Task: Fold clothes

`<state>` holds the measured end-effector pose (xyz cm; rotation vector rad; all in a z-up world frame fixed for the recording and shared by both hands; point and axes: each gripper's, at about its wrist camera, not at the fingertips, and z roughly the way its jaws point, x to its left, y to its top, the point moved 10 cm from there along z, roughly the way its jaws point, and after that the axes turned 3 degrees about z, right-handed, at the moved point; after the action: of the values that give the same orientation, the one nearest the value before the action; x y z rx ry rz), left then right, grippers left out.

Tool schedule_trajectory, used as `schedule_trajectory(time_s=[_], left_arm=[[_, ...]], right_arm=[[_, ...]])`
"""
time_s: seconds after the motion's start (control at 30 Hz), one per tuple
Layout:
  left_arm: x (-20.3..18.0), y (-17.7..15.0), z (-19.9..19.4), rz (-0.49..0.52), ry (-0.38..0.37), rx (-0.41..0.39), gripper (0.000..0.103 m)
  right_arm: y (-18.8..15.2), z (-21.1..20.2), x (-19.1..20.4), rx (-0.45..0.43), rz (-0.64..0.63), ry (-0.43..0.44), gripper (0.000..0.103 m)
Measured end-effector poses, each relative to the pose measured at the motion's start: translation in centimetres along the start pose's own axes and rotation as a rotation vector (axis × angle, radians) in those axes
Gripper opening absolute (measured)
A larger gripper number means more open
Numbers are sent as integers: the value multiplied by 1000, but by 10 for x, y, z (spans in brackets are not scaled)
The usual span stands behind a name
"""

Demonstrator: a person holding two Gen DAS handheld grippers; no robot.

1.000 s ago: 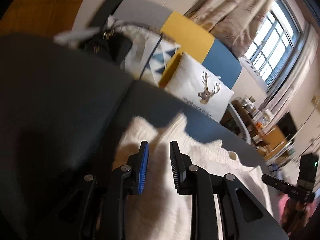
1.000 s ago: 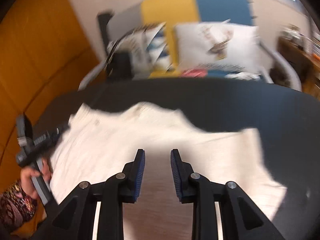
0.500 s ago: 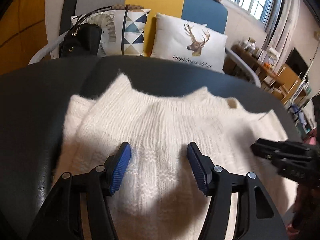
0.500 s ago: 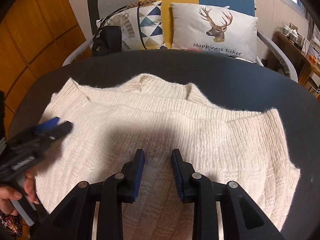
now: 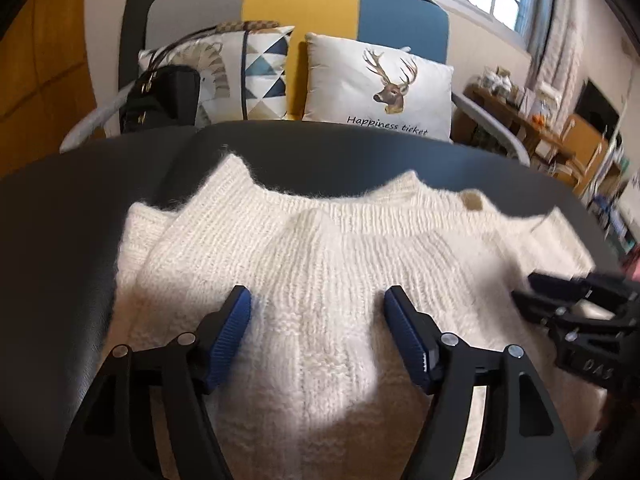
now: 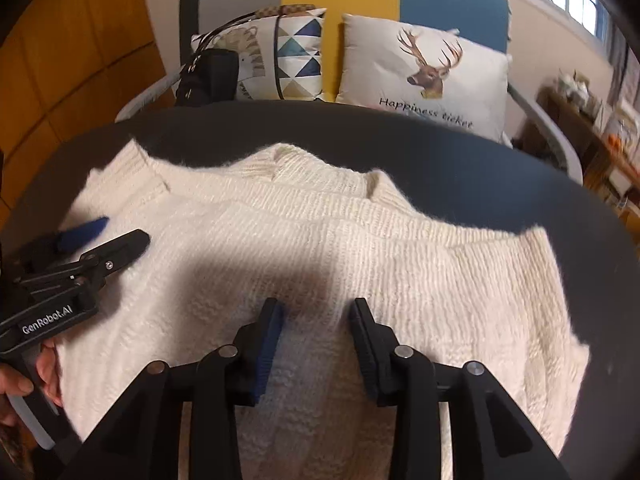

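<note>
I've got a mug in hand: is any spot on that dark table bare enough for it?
Yes: the table is bare along its far edge, between the sweater and the sofa cushions, and beyond the sweater's right side. The middle is crowded: sweater, with the left gripper and right gripper over it.

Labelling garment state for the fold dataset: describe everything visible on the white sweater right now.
The cream-white chunky-knit sweater lies spread flat on the dark round table, with layers already overlapping near its far edge. It looks fuzzy and thick, with ribbed knit bands along the far edge, a ribbed cuff at the far left, and a small tan spot near the far right edge. The left claw and right claw both hang open above it; neither clamps any fabric.
</note>
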<state>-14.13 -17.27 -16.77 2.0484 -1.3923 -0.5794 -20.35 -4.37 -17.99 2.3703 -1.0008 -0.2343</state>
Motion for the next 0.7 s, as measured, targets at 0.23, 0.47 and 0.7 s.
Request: schedule_trajectory(time_s=[0.23,0.47,0.7], left_arm=[[5,3,-12,-30,-28,-33,20],[-1,23,-44,-63,-77,-113,8],[-3,72,-81,-61,-93,-234,3]], right_arm=[[1,-6,-6,-74,70,82,7],[5,-27,-8,-126,140,159,5],[40,-71,-19,-248,190,197,1]])
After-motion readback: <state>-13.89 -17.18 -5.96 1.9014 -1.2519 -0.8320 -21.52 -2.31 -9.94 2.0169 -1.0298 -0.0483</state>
